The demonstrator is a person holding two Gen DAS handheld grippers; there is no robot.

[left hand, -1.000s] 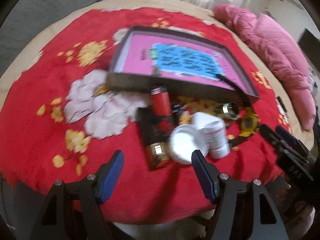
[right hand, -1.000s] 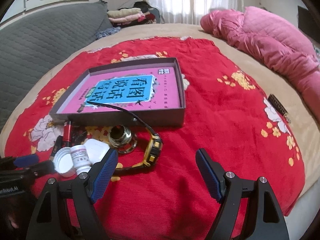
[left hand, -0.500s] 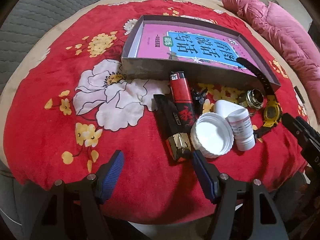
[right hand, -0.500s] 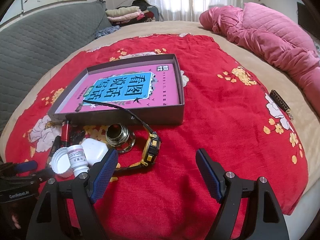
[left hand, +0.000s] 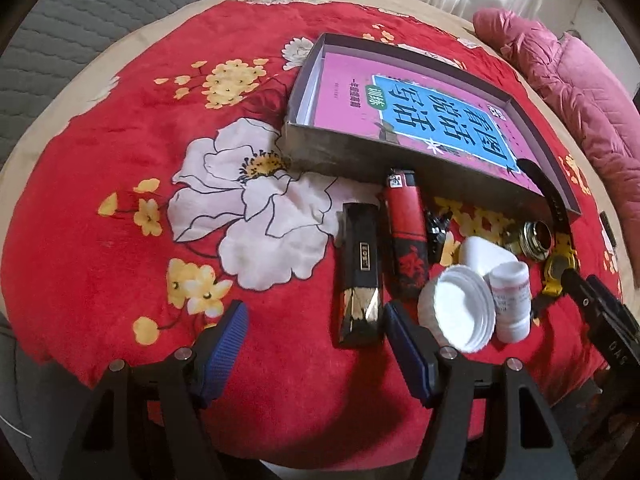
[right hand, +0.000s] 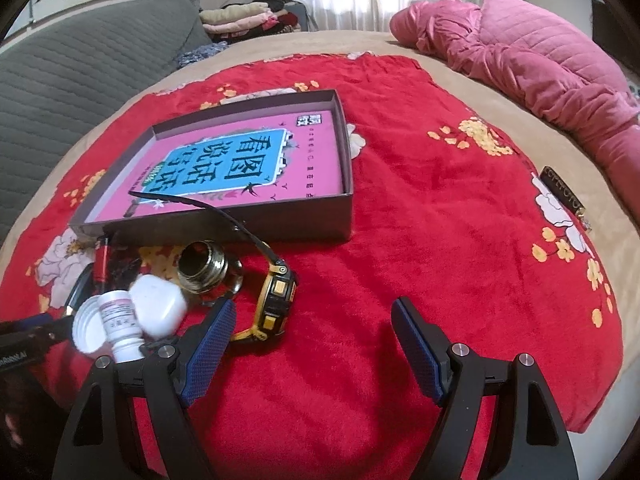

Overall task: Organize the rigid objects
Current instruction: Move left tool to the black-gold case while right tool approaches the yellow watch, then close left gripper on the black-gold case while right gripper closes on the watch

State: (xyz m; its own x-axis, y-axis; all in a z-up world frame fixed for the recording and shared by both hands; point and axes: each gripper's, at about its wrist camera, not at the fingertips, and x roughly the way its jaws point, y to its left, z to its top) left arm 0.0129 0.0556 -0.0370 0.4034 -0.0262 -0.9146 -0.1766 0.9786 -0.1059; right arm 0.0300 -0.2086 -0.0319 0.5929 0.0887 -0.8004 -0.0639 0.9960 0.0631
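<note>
The right gripper (right hand: 312, 340) hangs above the red blanket (right hand: 440, 240), jaws wide apart and empty. Ahead lies a shallow box (right hand: 312, 216) holding a pink book (right hand: 240, 164). A watch (right hand: 278, 294) lies near the left fingertip, its strap draped over the box wall. Left of it: a metal ring (right hand: 204, 266), white case (right hand: 158, 304), pill bottle (right hand: 120, 324), and cap (right hand: 86, 328). The left gripper (right hand: 28, 336) shows at the left edge.

One box (left hand: 400, 164), one lighter (left hand: 406, 224), one dark case (left hand: 360, 276), one watch (right hand: 276, 292), one metal ring (right hand: 204, 266) — and one pill bottle (left hand: 510, 300) with one loose white cap (left hand: 458, 312).
</note>
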